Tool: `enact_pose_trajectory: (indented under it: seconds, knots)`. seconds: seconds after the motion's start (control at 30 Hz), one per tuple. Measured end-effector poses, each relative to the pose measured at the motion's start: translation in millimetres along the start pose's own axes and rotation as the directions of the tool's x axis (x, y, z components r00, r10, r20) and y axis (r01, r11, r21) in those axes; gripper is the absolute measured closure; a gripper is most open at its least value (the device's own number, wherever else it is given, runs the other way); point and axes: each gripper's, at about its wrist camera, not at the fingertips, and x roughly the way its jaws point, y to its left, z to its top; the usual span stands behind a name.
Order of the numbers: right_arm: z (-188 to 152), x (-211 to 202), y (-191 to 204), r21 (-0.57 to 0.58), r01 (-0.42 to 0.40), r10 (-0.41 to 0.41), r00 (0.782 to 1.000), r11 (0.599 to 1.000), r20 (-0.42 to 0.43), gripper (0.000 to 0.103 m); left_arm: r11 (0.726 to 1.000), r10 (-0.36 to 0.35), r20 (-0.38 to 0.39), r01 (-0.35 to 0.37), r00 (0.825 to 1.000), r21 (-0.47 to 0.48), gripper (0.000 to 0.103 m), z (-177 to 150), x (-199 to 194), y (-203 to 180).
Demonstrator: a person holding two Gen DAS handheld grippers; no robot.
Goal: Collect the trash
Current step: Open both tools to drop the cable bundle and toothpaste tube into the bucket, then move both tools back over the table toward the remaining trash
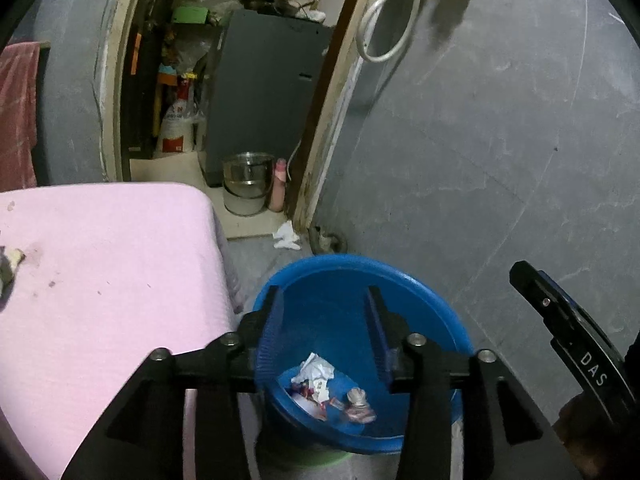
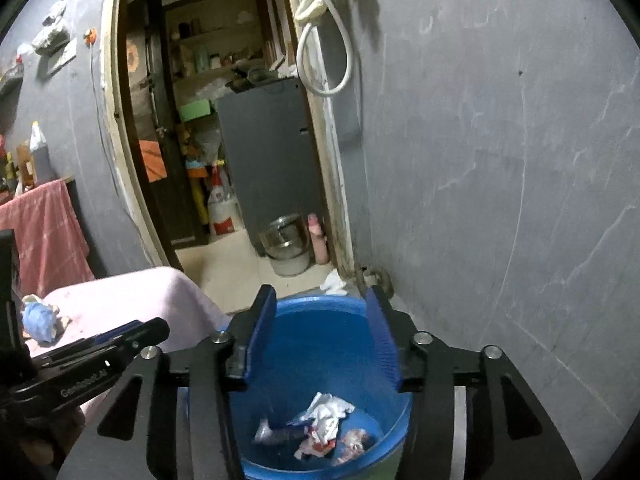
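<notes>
A blue bucket [image 1: 400, 280] stands on the floor beside a pink-covered table. In it lie a crumpled white paper [image 1: 316, 370] and several small wrappers [image 1: 360, 406]. My left gripper [image 1: 325, 296] hangs over the bucket, open, with nothing between its blue pads. In the right wrist view my right gripper [image 2: 321, 296] is also open and empty above the bucket [image 2: 320, 312], with the white paper [image 2: 328, 412] and wrappers [image 2: 354, 442] below it. Each gripper shows in the other's view: the right gripper [image 1: 520, 274] at the right, the left gripper [image 2: 156, 326] at the left.
The pink table [image 1: 112, 260] holds a crumpled scrap [image 1: 10, 264] at its left edge, and a bluish crumpled item [image 2: 40, 320] lies on the table. A white paper [image 1: 286, 236] lies on the floor by the doorway, near a steel pot [image 1: 246, 182]. A grey wall [image 1: 500, 140] rises on the right.
</notes>
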Motion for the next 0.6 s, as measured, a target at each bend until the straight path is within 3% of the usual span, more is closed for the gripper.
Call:
enact_pose_trajectory:
  seconds: [0.13, 0.2, 0.3, 0.4, 0.5, 0.6]
  knots:
    - [8, -10, 6, -0.012, -0.001, 0.002, 0.998, 1.0, 0.06, 0.048, 1.0, 0.014, 0.068, -0.014, 0.998, -0.002, 0.046, 9, -21, 8]
    - [11, -16, 10, -0.012, -0.002, 0.003, 0.995, 1.0, 0.097, 0.031, 0.999, 0.041, 0.098, -0.042, 0.994, 0.01, 0.039, 13, -31, 12]
    - [16, -26, 18, -0.008, -0.021, 0.022, 0.988, 1.0, 0.151, 0.024, 0.998, 0.067, 0.152, -0.069, 0.986, 0.005, 0.022, 19, -51, 23]
    - [20, -34, 30, -0.023, -0.036, 0.04, 0.982, 0.999, 0.185, 0.015, 0.995, 0.098, 0.211, -0.099, 0.973, -0.005, 0.013, 25, -73, 35]
    - [23, -40, 45, -0.033, -0.068, 0.073, 0.974, 0.997, 0.217, 0.0, 0.991, 0.133, 0.259, -0.134, 0.957, -0.012, 0.008, 31, -94, 48]
    - [25, -44, 62, -0.043, -0.098, 0.105, 0.965, 0.994, 0.241, 0.0, 0.987, 0.16, 0.293, -0.161, 0.943, -0.021, 0.007, 34, -116, 64]
